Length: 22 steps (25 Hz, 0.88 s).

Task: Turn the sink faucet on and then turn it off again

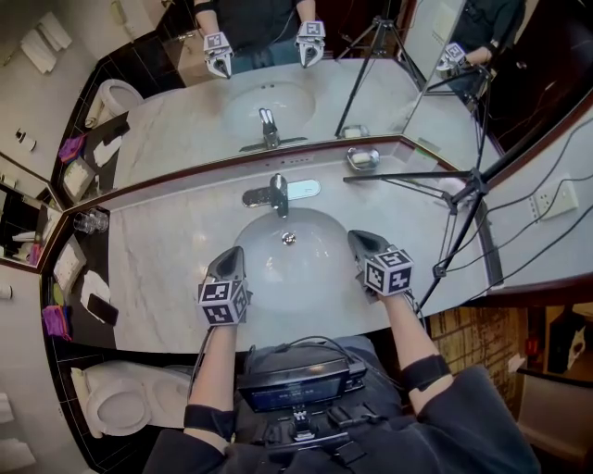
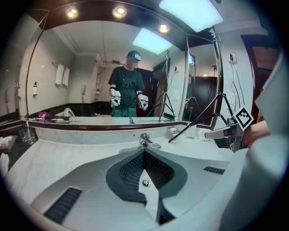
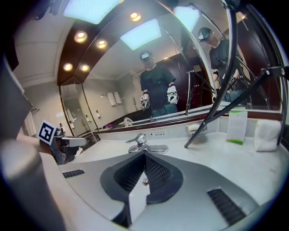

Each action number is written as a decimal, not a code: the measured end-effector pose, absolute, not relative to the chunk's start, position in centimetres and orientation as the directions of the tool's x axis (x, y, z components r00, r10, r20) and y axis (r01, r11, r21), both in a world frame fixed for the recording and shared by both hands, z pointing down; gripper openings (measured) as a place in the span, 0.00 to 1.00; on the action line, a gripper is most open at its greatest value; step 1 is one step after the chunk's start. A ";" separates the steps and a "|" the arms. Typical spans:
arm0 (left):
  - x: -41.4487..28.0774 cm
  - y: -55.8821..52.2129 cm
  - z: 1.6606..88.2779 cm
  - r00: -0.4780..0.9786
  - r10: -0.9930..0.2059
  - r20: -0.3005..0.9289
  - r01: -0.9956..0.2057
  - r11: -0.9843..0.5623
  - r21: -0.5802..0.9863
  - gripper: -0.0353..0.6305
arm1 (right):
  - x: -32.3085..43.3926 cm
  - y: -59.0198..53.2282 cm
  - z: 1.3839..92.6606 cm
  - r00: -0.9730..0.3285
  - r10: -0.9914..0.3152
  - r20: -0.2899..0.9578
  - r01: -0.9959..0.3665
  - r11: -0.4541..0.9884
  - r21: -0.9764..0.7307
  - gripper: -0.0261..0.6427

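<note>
The left tool (image 2: 144, 151) hides the lower part of the faucet (image 2: 145, 138).

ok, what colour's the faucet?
The faucet is shiny chrome silver. It shows best in the right gripper view.

bright ceiling lights (image 2: 119, 11), sharp focus, strong fisheye edge distortion.

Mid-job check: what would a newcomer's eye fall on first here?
Two shut, empty grippers, the left gripper and right gripper, hang over the white basin, one at each side. Beyond them the chrome faucet stands untouched below a wide mirror, and a black tripod spreads its legs across the counter at right.
</note>
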<state>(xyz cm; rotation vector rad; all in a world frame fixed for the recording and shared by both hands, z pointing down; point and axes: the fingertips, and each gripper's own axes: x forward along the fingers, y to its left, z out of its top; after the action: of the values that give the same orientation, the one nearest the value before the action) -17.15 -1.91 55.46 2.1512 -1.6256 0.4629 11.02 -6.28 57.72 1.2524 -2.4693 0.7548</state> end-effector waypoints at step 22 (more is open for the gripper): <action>-18.8 -2.7 57.9 0.247 -0.818 0.519 -0.969 -0.211 0.128 0.06 | -4.2 -12.4 60.9 -0.488 -0.593 0.641 -0.232 0.796 0.559 0.38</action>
<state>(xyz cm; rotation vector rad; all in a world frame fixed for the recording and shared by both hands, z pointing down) -18.78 -2.70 57.90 2.1010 -1.6299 0.4770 -4.19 -12.37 60.93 0.6108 -2.0795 -0.5055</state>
